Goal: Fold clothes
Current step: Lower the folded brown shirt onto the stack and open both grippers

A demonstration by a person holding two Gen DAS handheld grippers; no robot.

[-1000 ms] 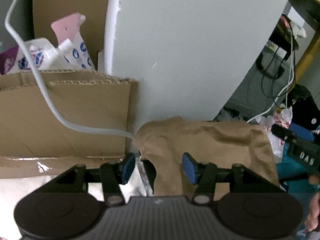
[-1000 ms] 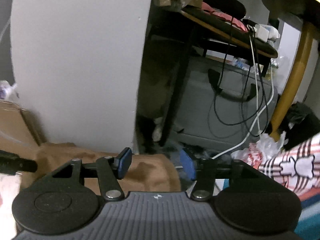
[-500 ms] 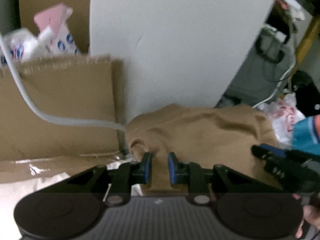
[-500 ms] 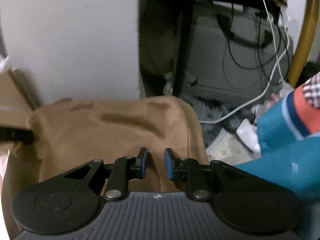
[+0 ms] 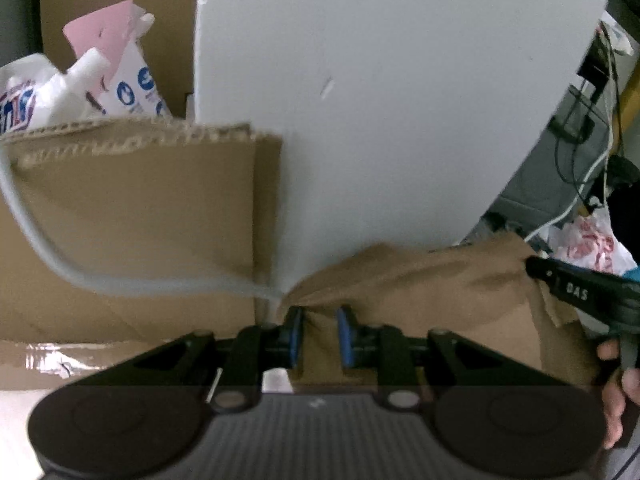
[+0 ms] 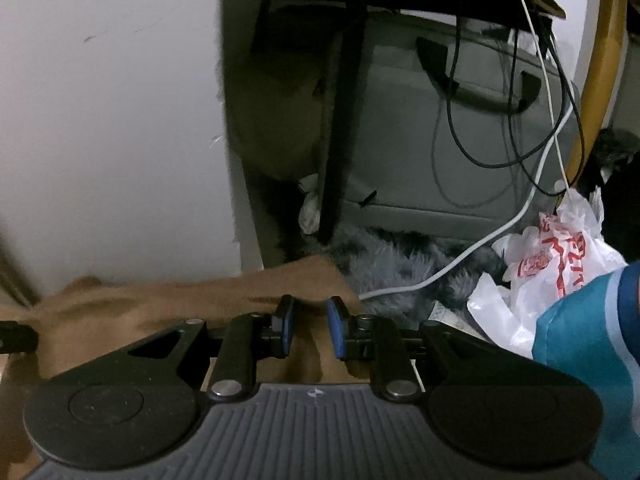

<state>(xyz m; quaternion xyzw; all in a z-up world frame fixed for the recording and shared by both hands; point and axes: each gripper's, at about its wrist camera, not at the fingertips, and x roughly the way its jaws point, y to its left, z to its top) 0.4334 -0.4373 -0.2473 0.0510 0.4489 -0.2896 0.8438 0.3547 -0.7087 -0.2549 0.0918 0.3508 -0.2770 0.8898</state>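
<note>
A tan garment (image 5: 420,284) lies spread in front of a white panel, its far edge bunched up. My left gripper (image 5: 319,334) is shut on a pinch of its left end, with cloth showing between the blue pads. In the right wrist view the same tan garment (image 6: 180,300) runs leftward, and my right gripper (image 6: 310,330) is shut on a fold near its right end. The right gripper's black body (image 5: 580,292) shows at the right of the left wrist view, with a person's fingers below it. The left gripper's tip (image 6: 16,338) pokes in at the far left.
A cardboard box (image 5: 140,220) with white packets (image 5: 120,72) stands left of the white panel (image 5: 380,100), and a white cable (image 5: 60,264) crosses it. On the right are a plastic bag (image 6: 560,248), teal cloth (image 6: 592,344), a grey fluffy rug (image 6: 400,256), a grey case (image 6: 460,140) and dangling cables.
Both grippers had open jaws a second ago; both then closed on the tan garment's edge and have kept that grip. Both hands have sunk lower and closer to the cloth.
</note>
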